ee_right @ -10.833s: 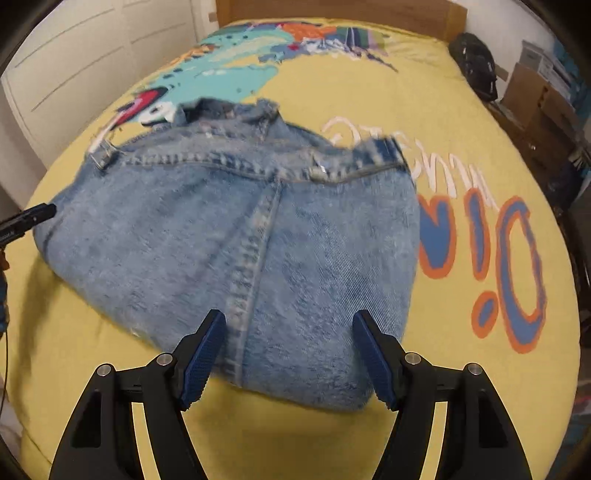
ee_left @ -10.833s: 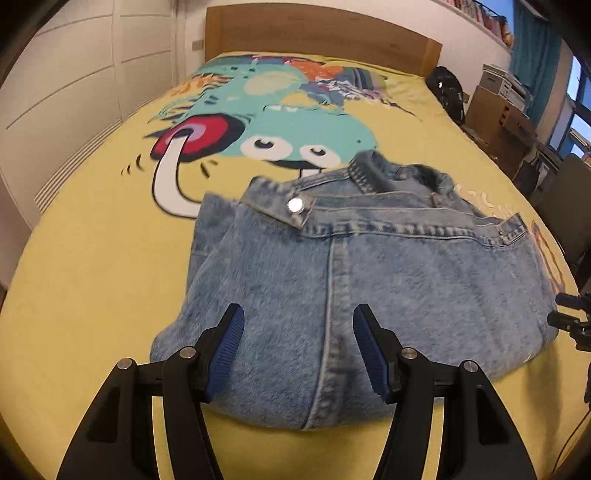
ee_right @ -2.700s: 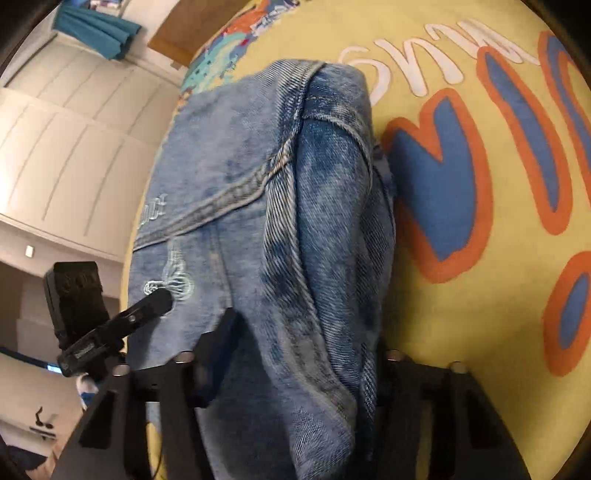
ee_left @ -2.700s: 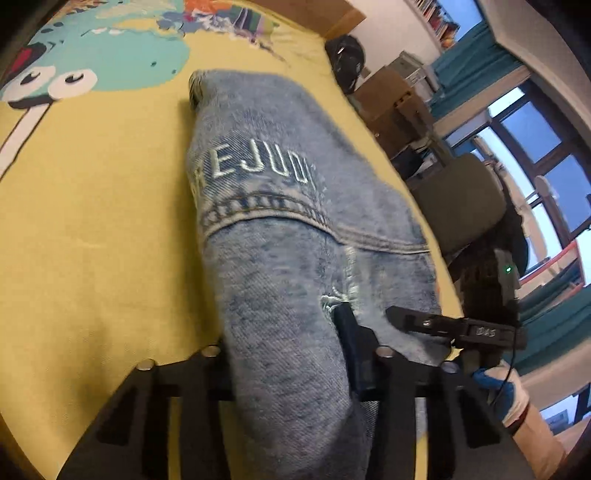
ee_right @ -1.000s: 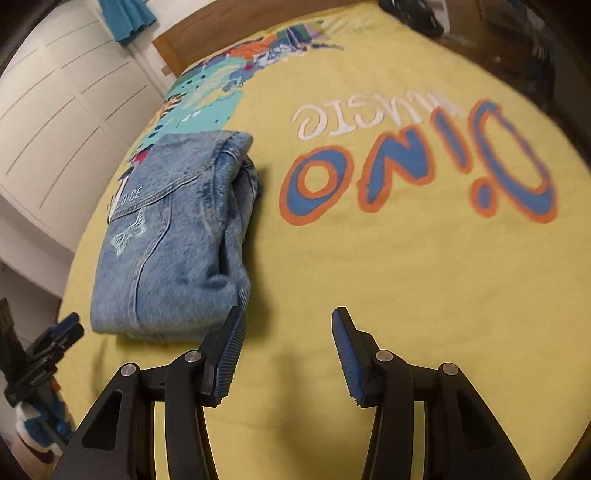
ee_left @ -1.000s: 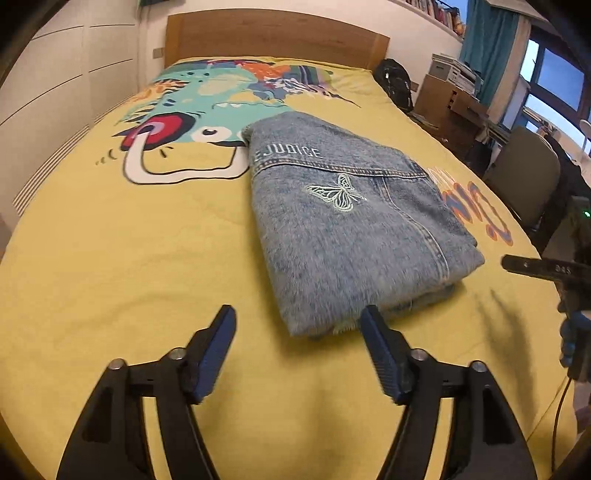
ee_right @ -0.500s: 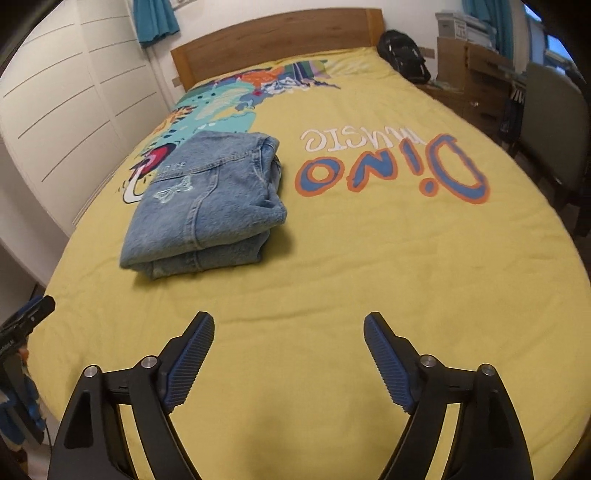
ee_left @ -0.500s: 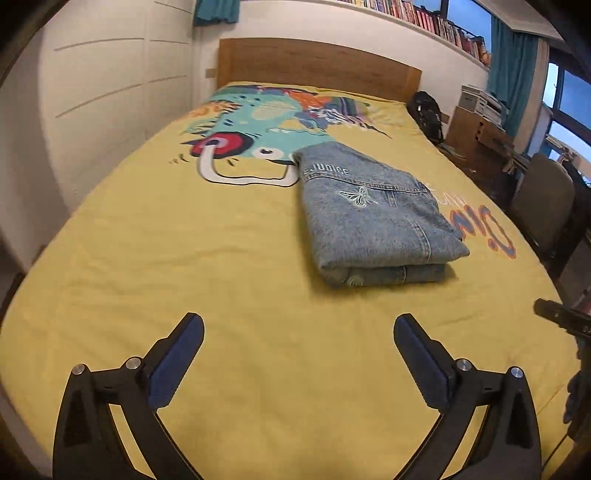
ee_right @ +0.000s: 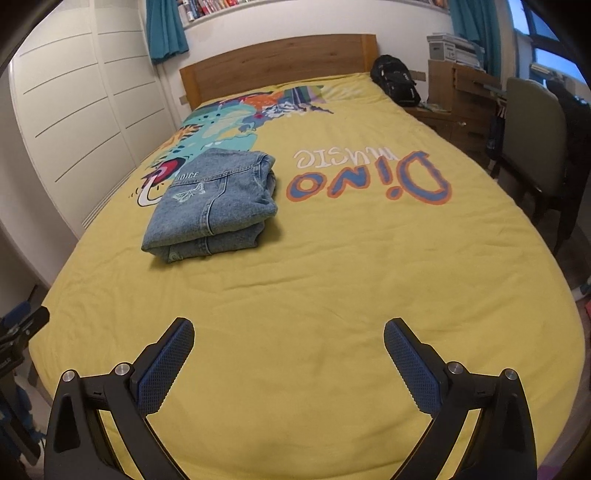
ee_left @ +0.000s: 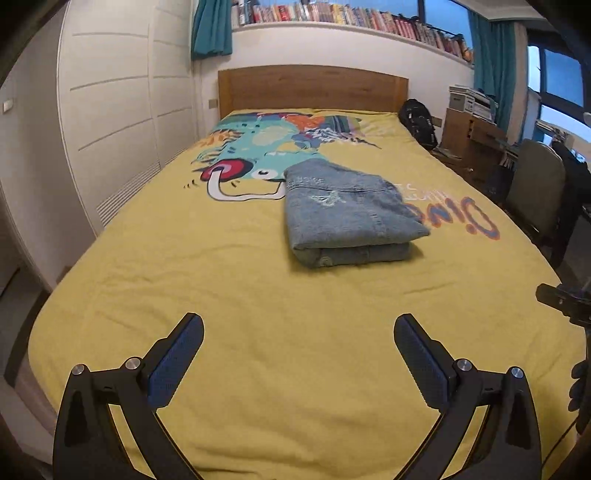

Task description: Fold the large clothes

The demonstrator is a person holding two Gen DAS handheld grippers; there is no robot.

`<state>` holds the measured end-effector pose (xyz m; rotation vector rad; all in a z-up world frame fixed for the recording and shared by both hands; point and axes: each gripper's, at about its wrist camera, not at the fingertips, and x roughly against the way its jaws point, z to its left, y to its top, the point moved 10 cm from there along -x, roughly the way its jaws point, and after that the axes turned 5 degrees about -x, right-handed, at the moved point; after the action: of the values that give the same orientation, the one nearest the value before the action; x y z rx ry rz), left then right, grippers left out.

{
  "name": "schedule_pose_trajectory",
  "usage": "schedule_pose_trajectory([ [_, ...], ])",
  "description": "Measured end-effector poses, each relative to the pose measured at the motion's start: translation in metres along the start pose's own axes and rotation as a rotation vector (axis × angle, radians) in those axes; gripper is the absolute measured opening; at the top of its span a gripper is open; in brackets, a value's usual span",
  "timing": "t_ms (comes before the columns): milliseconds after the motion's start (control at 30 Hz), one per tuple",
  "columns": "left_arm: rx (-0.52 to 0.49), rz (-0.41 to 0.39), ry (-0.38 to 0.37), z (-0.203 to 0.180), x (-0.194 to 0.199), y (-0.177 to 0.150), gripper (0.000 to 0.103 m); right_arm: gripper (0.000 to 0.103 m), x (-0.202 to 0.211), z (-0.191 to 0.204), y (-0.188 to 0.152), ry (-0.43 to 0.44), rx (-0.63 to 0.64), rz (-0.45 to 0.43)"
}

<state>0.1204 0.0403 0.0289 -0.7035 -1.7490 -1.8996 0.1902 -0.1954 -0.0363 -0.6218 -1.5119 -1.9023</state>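
Two grippers held above near end of bed, both spread wide, nothing between the pads.

1. Left gripper: jaws fully apart, blue ribbed pads facing inward, nothing gripped. Positioned over bare yellow bedspread, well apart from the clothing.
2. Right gripper: jaws likewise fully apart, blue pads facing inward, nothing gripped. Also positioned over bare bedspread, well short of the clothing. Seen at far right edge of left view as a dark bar.
3. Denim jacket: folded into a compact rectangular stack, laid flat on the bedspread toward the middle of the bed. Fold edge and stacked layers turned toward the cameras. White butterfly stitching and lettering visible on top face. In right view, jacket located left of centre, just beside the "Dino music" print.
4. Cartoon print: teal figure with red and white parts, partly covered by far end of jacket.
5. Wooden headboard at far end of bed. Black backpack beside far right corner. White panelled wardrobe along left side. Chair and wooden desk along right side. Row of books on high shelf, teal curtains at either end.
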Motion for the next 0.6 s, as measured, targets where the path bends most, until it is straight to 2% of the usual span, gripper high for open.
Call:
schedule_pose_trajectory([
  [200,-0.017,-0.032,0.020,-0.014,0.017,-0.001,0.102,0.103,0.024,-0.009,-0.007,-0.008,-0.012,-0.046],
  [600,0.008,-0.054,0.073,-0.010,0.022,-0.007,0.102,0.103,0.054,-0.017,-0.014,-0.049,0.001,-0.115],
])
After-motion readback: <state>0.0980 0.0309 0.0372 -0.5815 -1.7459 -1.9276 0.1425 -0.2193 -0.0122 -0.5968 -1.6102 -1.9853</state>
